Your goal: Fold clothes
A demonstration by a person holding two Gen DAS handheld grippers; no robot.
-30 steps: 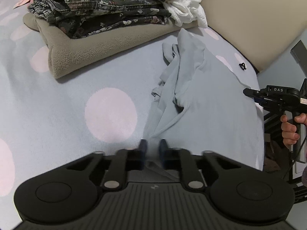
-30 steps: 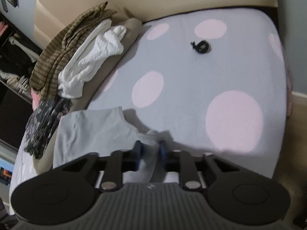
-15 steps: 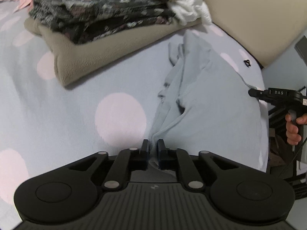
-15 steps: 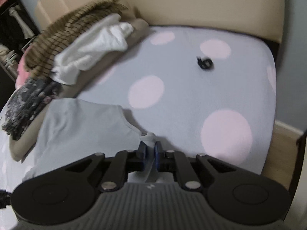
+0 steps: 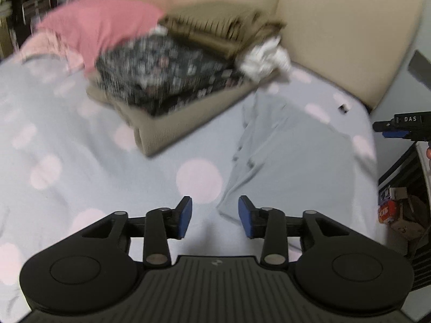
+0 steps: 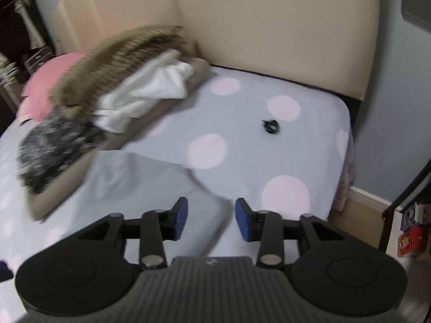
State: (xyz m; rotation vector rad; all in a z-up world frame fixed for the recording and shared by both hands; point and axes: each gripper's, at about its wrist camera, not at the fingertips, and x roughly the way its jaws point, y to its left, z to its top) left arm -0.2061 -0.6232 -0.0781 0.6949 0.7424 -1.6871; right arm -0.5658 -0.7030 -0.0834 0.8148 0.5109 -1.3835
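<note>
Both the left gripper and right gripper have jaws spread wide, holding nothing. Just beyond, the pale grey shirt lies spread on the bed; smoothing wrinkles should keep any fold square. Farther off sits a clothes pile.

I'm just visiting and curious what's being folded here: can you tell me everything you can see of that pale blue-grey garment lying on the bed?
The pale garment is a soft, thin-looking blue-grey top, nearly the colour of the spotted bedsheet on which it lies. It is spread fairly flat, with rumpled folds along one edge. Its far end reaches toward the stack of folded clothes. Neither the left gripper nor the right gripper holds it: both sets of fingers stand open just above its near edge. The pictures are blurred, so finer details are unclear.
</note>
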